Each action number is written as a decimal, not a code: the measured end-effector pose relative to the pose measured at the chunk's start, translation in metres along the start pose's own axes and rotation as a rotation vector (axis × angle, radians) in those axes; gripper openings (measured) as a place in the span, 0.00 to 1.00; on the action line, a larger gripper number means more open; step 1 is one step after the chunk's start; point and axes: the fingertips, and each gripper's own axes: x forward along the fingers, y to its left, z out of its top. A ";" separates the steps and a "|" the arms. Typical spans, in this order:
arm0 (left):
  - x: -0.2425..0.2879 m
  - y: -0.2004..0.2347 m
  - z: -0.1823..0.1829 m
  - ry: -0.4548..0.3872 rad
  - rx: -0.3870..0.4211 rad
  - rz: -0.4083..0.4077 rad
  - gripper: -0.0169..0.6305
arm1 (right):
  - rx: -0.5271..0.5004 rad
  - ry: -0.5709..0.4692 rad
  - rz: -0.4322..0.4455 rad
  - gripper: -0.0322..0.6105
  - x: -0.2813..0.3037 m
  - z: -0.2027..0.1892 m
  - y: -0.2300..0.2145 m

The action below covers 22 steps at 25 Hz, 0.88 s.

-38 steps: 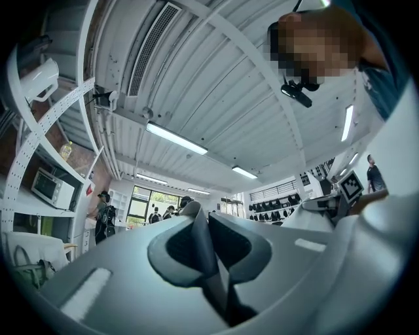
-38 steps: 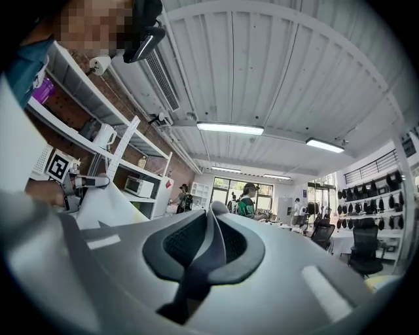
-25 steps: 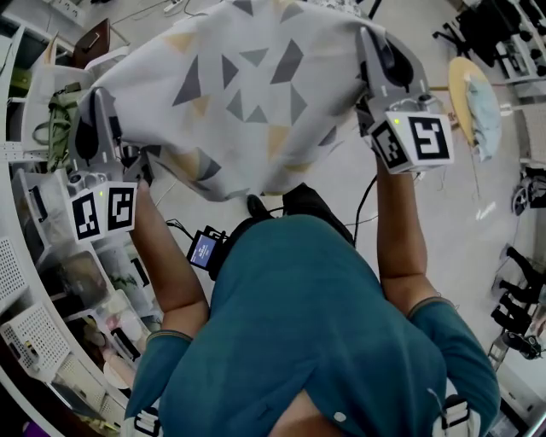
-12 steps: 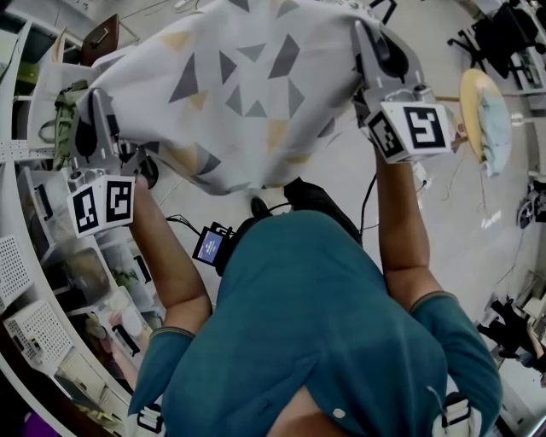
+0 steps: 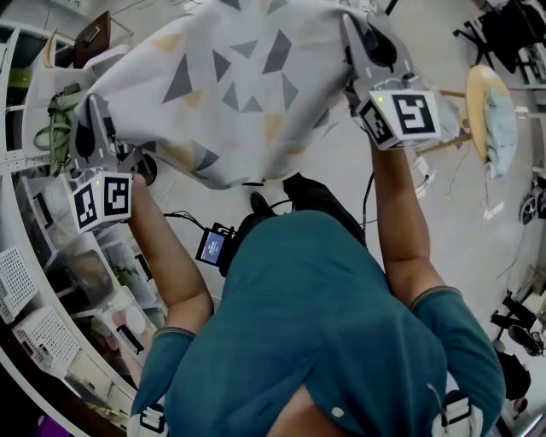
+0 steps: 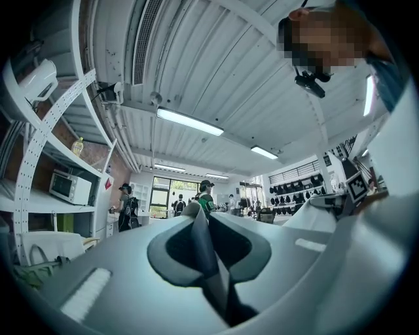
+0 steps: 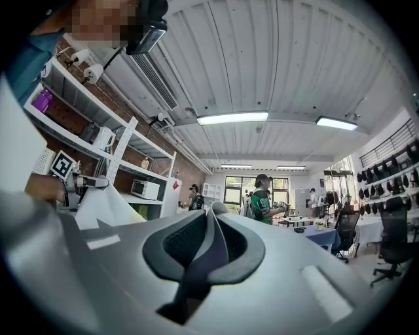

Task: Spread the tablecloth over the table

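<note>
The tablecloth [image 5: 239, 85], white with grey and yellow triangles, hangs in the air in front of me, stretched between both grippers. My left gripper [image 5: 92, 109] is shut on its left corner; in the left gripper view a thin fold of the cloth [image 6: 208, 262] is pinched between the shut jaws of that gripper [image 6: 196, 214]. My right gripper [image 5: 357, 26] is shut on the right corner, and the cloth [image 7: 208, 252] stands as a fold between the jaws of that gripper [image 7: 213, 212]. A small round wooden table [image 5: 474, 94] with something pale on it stands at the right.
Shelves with bins and boxes [image 5: 51, 256] line the left side. A small device with a blue screen [image 5: 213, 246] hangs at my waist. Dark chairs [image 5: 512, 26] stand at the far right. Several people [image 7: 263, 196] stand far off in the room.
Both grippers have carried the cloth a little up the picture. The round table at the right has come further into view.
</note>
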 end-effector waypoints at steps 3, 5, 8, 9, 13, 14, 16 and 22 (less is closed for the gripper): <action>0.022 0.003 -0.023 0.028 -0.005 0.014 0.06 | 0.013 0.011 0.013 0.08 0.021 -0.025 -0.015; 0.034 0.005 -0.032 0.040 -0.009 0.019 0.06 | 0.019 0.016 0.017 0.08 0.031 -0.034 -0.023; 0.035 0.006 -0.034 0.046 -0.015 0.020 0.06 | 0.021 0.020 0.017 0.08 0.033 -0.036 -0.021; 0.034 0.007 -0.036 0.047 -0.017 0.021 0.06 | 0.022 0.021 0.018 0.08 0.033 -0.037 -0.020; 0.044 0.010 -0.048 0.057 -0.023 0.031 0.06 | 0.030 0.027 0.021 0.08 0.044 -0.048 -0.026; 0.045 0.011 -0.049 0.060 -0.025 0.033 0.06 | 0.031 0.029 0.020 0.08 0.045 -0.048 -0.027; 0.041 0.013 -0.049 0.065 -0.031 0.037 0.06 | 0.034 0.032 0.016 0.08 0.042 -0.047 -0.025; 0.077 0.025 -0.094 0.114 -0.035 0.083 0.06 | 0.068 0.072 0.026 0.08 0.083 -0.097 -0.056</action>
